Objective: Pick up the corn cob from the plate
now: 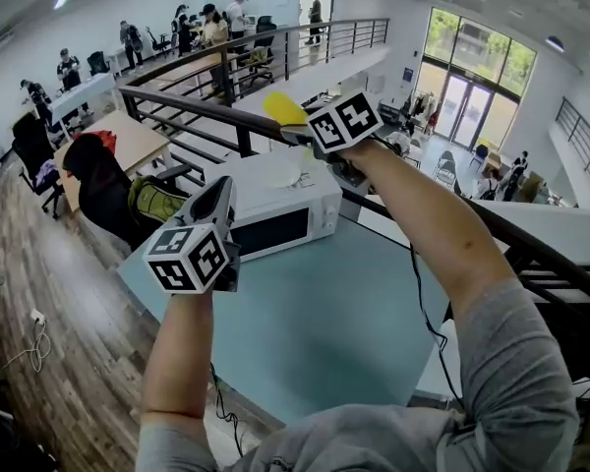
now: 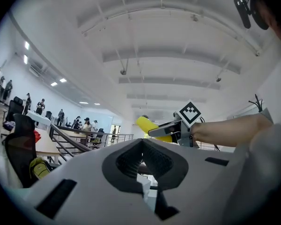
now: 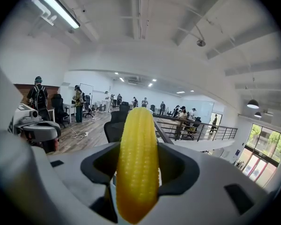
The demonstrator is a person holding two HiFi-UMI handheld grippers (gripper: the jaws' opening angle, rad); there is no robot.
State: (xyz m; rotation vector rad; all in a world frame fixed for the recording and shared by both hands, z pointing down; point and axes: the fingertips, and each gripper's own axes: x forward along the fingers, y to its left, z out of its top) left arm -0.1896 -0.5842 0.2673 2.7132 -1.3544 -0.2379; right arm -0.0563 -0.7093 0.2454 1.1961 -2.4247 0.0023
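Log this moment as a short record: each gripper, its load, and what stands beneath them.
right gripper: shut on the knobbly yellow corn cob, whose tip pokes out ahead of the jaws
left gripper: jaws together, nothing between them
position: both held in the air, clear of the table
beneath: white microwave oven standing on the pale teal table

White microwave (image 1: pixel 275 226) standing on a teal tabletop (image 1: pixel 315 332). Left of the microwave, a black chair (image 1: pixel 103 190) draped with red cloth, with a green backpack (image 1: pixel 157 202) just beside it, both on a wooden floor (image 1: pixel 79 332). Behind the microwave, a black railing (image 1: pixel 192 106); farther back, people (image 1: pixel 214 28) at desks.
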